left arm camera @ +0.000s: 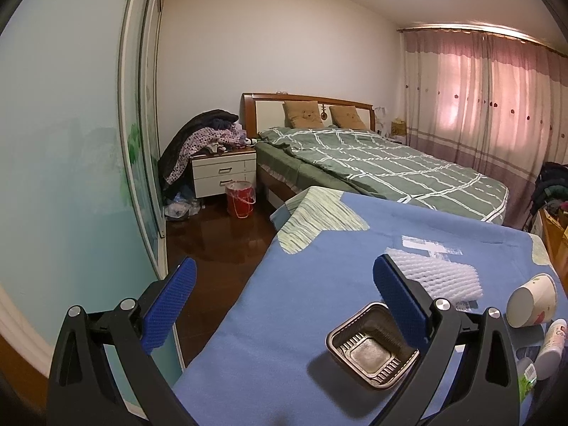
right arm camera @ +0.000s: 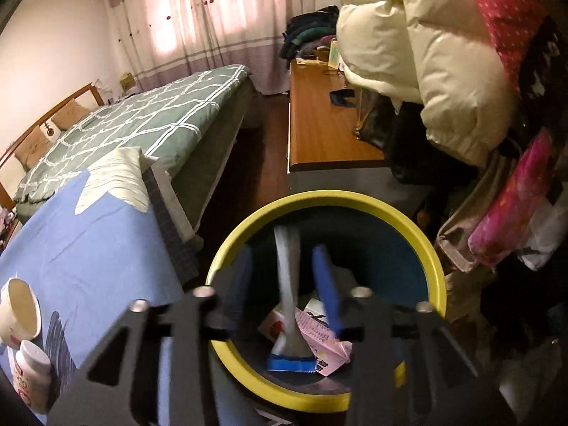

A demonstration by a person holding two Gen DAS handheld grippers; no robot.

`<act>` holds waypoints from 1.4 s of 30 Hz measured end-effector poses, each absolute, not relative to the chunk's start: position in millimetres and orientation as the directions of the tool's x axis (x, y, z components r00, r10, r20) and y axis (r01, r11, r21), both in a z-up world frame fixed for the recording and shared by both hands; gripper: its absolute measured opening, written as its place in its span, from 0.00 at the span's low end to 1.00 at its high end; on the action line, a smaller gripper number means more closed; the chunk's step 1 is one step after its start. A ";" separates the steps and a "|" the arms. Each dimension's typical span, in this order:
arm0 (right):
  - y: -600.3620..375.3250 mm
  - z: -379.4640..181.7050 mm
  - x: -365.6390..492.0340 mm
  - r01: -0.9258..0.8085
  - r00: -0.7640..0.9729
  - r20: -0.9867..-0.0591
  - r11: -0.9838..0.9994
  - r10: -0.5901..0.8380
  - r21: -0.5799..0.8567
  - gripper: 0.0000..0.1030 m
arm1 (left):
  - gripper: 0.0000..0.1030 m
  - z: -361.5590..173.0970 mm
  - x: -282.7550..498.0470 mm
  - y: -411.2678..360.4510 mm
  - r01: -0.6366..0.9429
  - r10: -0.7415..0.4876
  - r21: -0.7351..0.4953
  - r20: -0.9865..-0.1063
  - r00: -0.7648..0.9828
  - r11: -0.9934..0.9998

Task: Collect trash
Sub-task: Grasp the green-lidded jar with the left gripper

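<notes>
My right gripper (right arm camera: 282, 254) is over a yellow-rimmed bin (right arm camera: 401, 220) with a blue inside. Its jaws stand apart. A blurred white tube with a blue end (right arm camera: 289, 319) is between the fingers, blue end down inside the bin, with a gap to each pad. A pink carton (right arm camera: 321, 340) lies in the bin. My left gripper (left arm camera: 284, 277) is open and empty above the blue-clothed table (left arm camera: 269, 337). A black plastic tray (left arm camera: 369, 349) sits just under its right finger, with a white foam net (left arm camera: 443, 277) behind.
A paper cup (left arm camera: 530, 300) lies on its side at the table's right edge beside a white bottle (left arm camera: 550, 346). A bed with a green quilt (left arm camera: 383, 167) stands beyond the table. A wooden desk (right arm camera: 326, 124) and hanging coats (right arm camera: 426, 53) crowd the bin's far side.
</notes>
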State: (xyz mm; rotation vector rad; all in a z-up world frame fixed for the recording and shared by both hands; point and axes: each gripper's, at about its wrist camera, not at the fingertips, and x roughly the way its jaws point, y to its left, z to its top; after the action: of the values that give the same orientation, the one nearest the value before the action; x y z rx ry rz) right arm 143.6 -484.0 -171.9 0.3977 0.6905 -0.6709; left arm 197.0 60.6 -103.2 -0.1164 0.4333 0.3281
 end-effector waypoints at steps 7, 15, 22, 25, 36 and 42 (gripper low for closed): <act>-482.8 -171.9 142.1 0.684 0.579 -0.688 0.719 -0.438 0.118 0.53 | 0.95 -100.9 192.8 55.0 -0.316 0.272 -0.036 -0.422 0.865 0.948; -481.2 -169.9 142.1 0.674 0.589 -0.685 0.728 -0.428 0.124 0.59 | 0.95 -88.3 163.9 21.6 -0.242 0.198 -0.048 -0.433 0.879 0.969; -479.6 -169.7 143.5 0.658 0.604 -0.680 0.741 -0.416 0.131 0.60 | 0.95 -89.0 128.8 -45.1 -0.128 0.078 -0.073 -0.477 0.875 0.989; -478.5 -168.5 142.6 0.652 0.614 -0.672 0.746 -0.414 0.135 0.62 | 0.95 -97.6 119.7 -84.0 -0.071 0.045 -0.035 -0.492 0.870 0.997; -476.3 -165.8 142.2 0.617 0.650 -0.655 0.771 -0.386 0.159 0.65 | 0.95 -127.0 137.7 -145.3 -0.044 0.031 -0.005 -0.612 0.790 0.999; -478.0 -166.8 141.7 0.600 0.667 -0.652 0.778 -0.360 0.184 0.66 | 0.92 -135.2 155.5 -141.6 -0.038 0.016 -0.020 -0.646 0.763 0.999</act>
State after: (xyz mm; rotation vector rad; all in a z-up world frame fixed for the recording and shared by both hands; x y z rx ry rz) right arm 141.7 -478.0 -166.8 0.4063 0.6365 -0.5587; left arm 155.5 -141.6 -135.2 -0.0329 0.7016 0.0289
